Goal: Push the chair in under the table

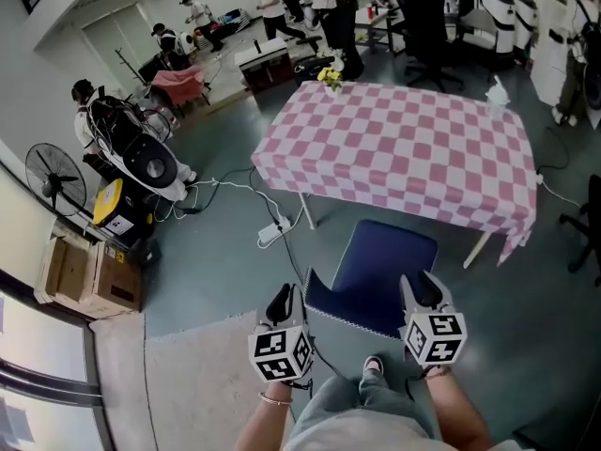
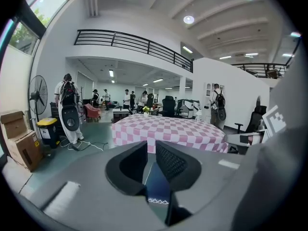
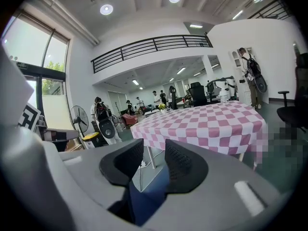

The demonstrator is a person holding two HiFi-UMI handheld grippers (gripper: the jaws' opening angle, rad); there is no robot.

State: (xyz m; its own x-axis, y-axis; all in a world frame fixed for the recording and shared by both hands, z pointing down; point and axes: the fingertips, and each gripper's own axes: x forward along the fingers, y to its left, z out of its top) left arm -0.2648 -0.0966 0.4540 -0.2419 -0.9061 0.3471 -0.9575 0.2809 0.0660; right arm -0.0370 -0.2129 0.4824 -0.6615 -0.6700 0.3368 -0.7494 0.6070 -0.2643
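Just before the checked table (image 1: 404,148), blue chair (image 1: 383,269) held by its backrest, left gripper (image 1: 283,301) and right gripper (image 1: 423,289) each clamped on the top edge.

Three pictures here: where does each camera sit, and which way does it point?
Head view: on the person's head, looking steeply down at the checked table and blue chair; left tongs, right tongs and legs show.
Left gripper view: on the left tongs, looking along them toward the table; its two jaws show, chair between them.
Right gripper view: on the right tongs, facing likewise; its jaws show, chair between them.
Shared: both gripper views see the table and the standing fan.
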